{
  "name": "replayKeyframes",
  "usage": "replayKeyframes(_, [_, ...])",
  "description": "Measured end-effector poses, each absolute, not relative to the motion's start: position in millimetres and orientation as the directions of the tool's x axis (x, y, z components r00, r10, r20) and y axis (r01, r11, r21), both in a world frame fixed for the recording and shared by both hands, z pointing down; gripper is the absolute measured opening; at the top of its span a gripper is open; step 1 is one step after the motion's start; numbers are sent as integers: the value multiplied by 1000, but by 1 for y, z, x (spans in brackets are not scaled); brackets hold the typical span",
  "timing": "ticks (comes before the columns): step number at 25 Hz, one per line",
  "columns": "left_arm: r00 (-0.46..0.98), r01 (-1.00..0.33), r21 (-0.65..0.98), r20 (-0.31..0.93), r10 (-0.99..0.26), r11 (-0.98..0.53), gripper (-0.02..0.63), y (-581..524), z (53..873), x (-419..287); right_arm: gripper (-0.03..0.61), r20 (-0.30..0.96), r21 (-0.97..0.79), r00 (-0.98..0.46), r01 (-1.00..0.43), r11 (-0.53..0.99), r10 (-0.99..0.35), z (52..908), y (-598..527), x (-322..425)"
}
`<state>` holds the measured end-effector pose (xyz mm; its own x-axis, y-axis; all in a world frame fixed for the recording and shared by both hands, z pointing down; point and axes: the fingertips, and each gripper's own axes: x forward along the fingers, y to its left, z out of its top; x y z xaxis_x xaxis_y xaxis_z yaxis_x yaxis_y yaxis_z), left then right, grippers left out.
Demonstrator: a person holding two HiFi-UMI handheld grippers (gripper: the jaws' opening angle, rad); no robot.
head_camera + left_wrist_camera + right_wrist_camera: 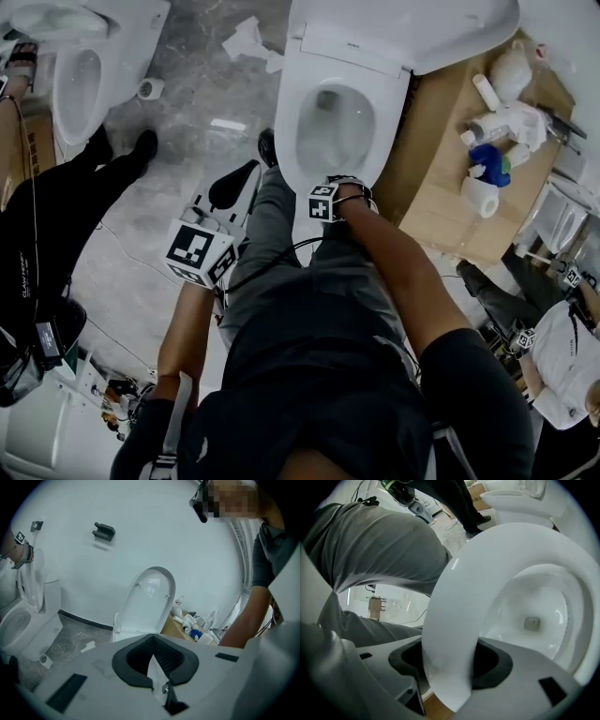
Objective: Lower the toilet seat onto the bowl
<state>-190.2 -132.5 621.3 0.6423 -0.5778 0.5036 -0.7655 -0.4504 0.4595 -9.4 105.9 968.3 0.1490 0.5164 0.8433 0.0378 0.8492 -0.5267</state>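
Looked steeply down past grey trousers (309, 281) in the middle of the head view. Clamped the right hand-held gripper (447, 679) on the front edge of the toilet seat (457, 592), with the white ring running between both jaws at the bottom of the right gripper view. Showed the bowl (534, 616) and its drain through the ring's opening, right of centre in that view. Placed the seat low over the bowl in the upper middle of the head view, close to level. Could not tell whether seat and rim touched all the way round.

Held the left hand-held gripper (157, 674) at the lower left of centre in the head view, well apart from the toilet. Had its jaws drawn together with nothing between them.

Beyond the bowl, found the lid (149, 597) raised, in the middle of the left gripper view and in front of the white wall (140, 527). Carried a black bracket (104, 530) high on that wall, at upper left. Lay flat just beside the toilet, at the right of the head view: a cardboard sheet (441, 202) with a blue bottle (489, 159), a paper roll (480, 197) and several white containers.

Farther off, showed a second toilet (80, 70) at the upper left of the head view, on the grey marbled floor (197, 94). Stood beside it, along the left edge, a person in black (56, 216).
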Motion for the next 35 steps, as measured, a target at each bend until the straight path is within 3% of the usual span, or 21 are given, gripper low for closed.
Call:
replayKeyframes(22, [625, -780, 478, 557, -546, -405, 5, -117, 668, -186, 272, 812, -578, 120, 32, 816, 571, 1016, 112, -12])
replayKeyframes(35, [567, -823, 396, 605, -558, -407, 5, -139, 676, -196, 273, 819, -565, 105, -21, 825, 564, 1028, 103, -6])
